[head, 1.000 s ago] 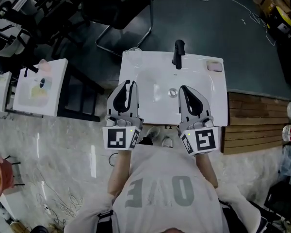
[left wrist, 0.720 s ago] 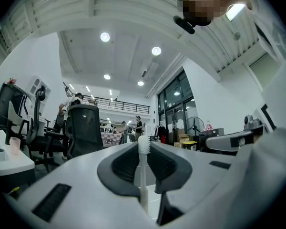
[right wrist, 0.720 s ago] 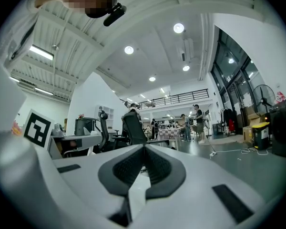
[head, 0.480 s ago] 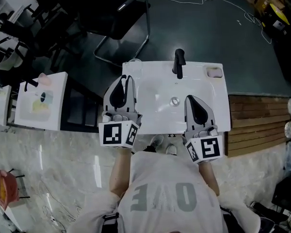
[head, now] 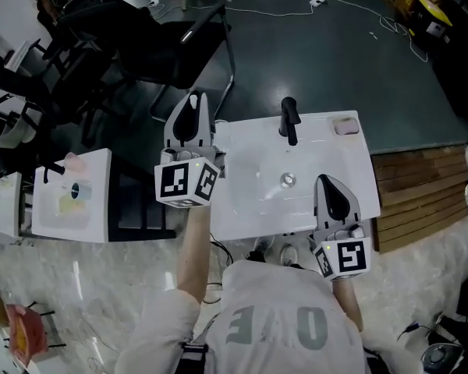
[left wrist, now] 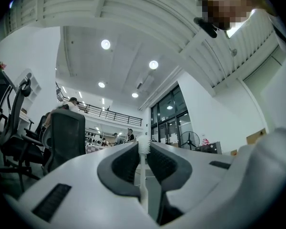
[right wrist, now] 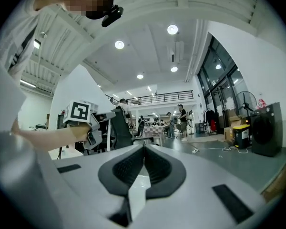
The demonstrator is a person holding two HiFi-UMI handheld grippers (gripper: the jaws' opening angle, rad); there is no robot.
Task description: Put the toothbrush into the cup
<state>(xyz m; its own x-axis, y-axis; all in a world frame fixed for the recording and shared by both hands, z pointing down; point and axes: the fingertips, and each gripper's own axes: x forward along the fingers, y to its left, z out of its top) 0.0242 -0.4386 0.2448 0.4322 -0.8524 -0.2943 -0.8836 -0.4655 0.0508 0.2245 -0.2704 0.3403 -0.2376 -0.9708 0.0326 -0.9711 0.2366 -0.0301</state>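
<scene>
My left gripper (head: 193,97) is raised over the far left corner of the white sink (head: 257,162). In the left gripper view its jaws are shut on a white toothbrush (left wrist: 143,149). The thin handle runs down between the pads and the bristle head pokes out at the tips. My right gripper (head: 326,179) hovers over the sink's near right edge, shut with its pads touching and nothing between them (right wrist: 144,148). The right gripper view shows the left gripper (right wrist: 88,123) from the side, held by a bare forearm. I cannot make out the cup in any view.
A black faucet (head: 288,120) stands at the back of the sink, and a small pink dish (head: 345,126) sits at its far right corner. Left of the sink are a black chair (head: 171,45) and a white side table (head: 72,197). Wooden planks (head: 421,193) lie to the right.
The left gripper has risen and moved away from me, from the sink's near left edge to its far left corner. The right gripper has shifted to the right and slightly nearer.
</scene>
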